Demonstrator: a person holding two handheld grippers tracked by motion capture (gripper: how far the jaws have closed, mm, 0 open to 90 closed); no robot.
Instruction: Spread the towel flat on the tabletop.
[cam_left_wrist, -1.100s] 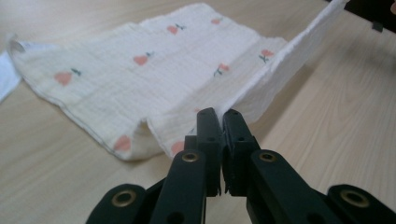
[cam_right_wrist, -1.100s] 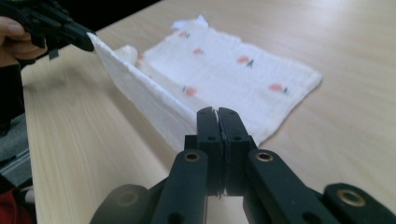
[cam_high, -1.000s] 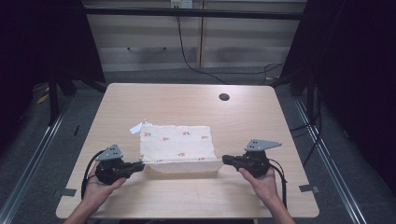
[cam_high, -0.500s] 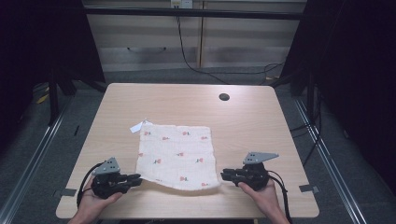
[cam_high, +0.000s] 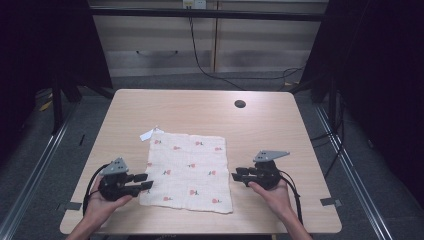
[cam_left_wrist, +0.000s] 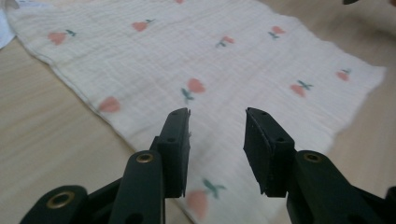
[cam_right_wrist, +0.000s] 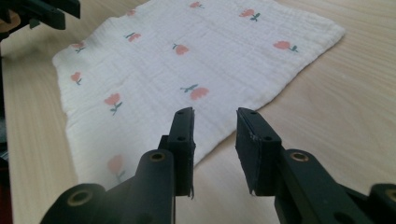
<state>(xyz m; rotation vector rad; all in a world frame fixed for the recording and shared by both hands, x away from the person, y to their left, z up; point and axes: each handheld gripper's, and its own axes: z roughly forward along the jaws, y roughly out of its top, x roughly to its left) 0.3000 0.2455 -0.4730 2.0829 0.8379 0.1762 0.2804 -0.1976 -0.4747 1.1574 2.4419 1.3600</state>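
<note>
The white square muslin cloth with pink flower prints (cam_high: 188, 170) lies spread flat at lower centre of the pale wooden surface (cam_high: 260, 130), so the laying-out step looks finished. The left gripper (cam_high: 146, 181) and right gripper (cam_high: 235, 176) sit just off its lower side edges, fingers released and just been opening, nothing between them. Next comes a fresh grasp at an edge; bare wood right and beyond leaves room
</note>
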